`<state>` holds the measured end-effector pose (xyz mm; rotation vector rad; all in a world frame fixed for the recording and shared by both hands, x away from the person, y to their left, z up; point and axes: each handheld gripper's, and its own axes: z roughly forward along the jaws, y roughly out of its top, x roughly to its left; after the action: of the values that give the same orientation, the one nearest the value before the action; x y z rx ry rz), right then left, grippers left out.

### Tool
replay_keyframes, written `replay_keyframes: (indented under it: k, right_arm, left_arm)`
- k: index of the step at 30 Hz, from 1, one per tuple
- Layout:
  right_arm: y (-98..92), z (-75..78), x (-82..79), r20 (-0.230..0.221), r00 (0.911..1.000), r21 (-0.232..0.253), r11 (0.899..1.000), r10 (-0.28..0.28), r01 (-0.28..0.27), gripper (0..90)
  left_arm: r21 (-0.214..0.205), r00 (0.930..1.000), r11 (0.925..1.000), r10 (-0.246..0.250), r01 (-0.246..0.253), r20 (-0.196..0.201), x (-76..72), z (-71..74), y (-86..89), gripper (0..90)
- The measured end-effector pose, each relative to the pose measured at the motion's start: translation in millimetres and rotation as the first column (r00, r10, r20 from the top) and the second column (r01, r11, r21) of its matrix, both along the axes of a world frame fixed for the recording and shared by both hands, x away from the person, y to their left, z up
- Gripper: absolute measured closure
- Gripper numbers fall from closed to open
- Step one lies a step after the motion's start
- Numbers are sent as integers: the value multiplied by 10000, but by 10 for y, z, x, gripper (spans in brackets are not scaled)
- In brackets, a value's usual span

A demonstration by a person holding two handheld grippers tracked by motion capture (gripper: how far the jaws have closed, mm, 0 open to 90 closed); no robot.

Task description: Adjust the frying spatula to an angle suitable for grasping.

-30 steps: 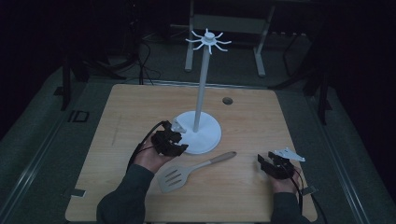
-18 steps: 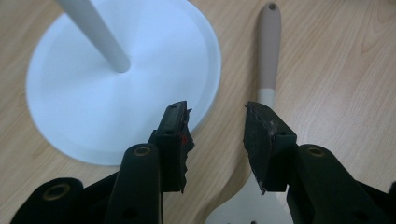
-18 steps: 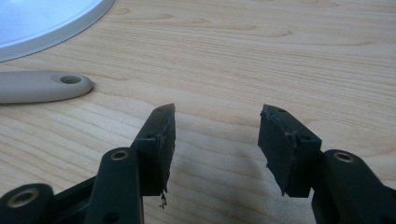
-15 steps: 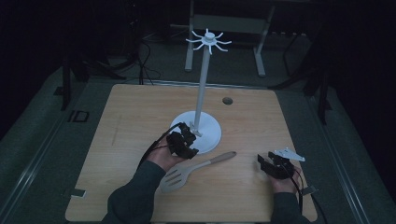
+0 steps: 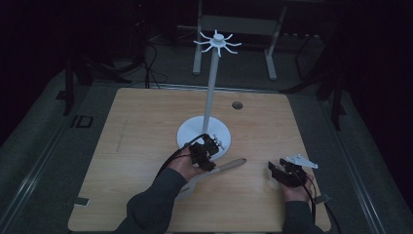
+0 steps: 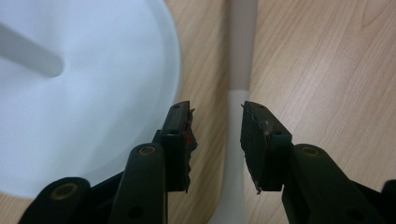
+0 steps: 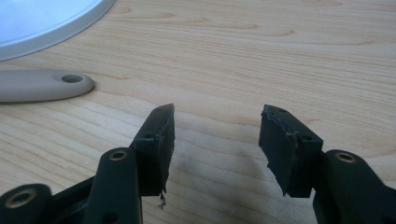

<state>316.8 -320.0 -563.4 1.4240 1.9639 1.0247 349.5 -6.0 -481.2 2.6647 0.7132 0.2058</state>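
One spatula [image 5: 214, 170], one white stand [image 5: 204, 131] with a tall pole and round base, and two hand-held grippers sit on the wooden surface [image 5: 146, 126]. Of these, the left hand-held gripper [image 5: 208, 152] hovers over the spatula's handle, at 6 o'clock of the stand's base; in the left gripper view the handle [image 6: 238, 60] runs straight up between the jaws toward 12 o'clock, the pads either side and not yet pressing, the jaws having just been closing. Its forearm reaches in from 7 o'clock, wrist tipped down. Over at 4 o'clock of the base, the right hand-held gripper [image 5: 281, 171] rests low, released, jaws apart with nothing between them; the handle's holed end [image 7: 70, 79] lies at its 10 o'clock
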Motion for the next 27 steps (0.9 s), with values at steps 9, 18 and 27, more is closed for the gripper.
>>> replay_keyframes:
  k: [9, 18, 27]
  right_arm:
    - [-3, 0, 2, -31, 10000, 49, 10000, 33, -33, 448]
    - [-8, -1, 6, -72, 10000, 63, 10000, 59, -58, 442]
    - [-9, 0, 2, -55, 10000, 93, 9999, 59, -58, 435]
  left_arm:
    - [511, 9983, 9985, -191, 219, -547, 93, -177, -288, 645]
    - [773, 9938, 9959, -385, 466, -1040, 161, -287, -420, 683]
    - [998, 9923, 9930, -510, 624, -1131, 149, -337, -382, 739]
